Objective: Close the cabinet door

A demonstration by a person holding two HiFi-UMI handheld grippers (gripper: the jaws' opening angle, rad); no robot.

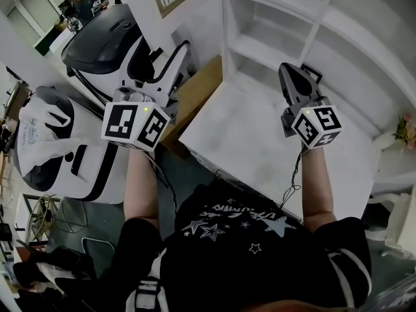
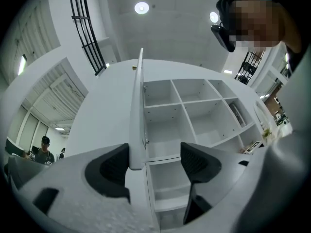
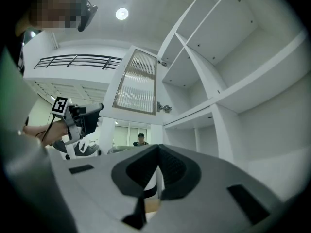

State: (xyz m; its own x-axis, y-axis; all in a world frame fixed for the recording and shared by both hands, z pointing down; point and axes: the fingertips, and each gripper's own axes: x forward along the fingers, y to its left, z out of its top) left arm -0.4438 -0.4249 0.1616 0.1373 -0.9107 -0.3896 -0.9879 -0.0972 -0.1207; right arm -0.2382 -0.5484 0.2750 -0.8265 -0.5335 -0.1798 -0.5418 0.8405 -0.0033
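Straddling lower edge of open cabinet door (image 2: pixel 138 110) with left tongs (image 2: pixel 155 159), jaws apart, not clamped. Right tongs (image 3: pixel 158 154) pinched together, empty, facing white shelves (image 3: pixel 233 96). Door swung out, edge-on, at left side of shelves.

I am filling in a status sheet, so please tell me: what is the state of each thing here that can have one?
Cabinet door: open, swung wide.
Left claw: open, with the door's edge between its jaws.
Right claw: shut, empty.
Ceiling lamp: lit.
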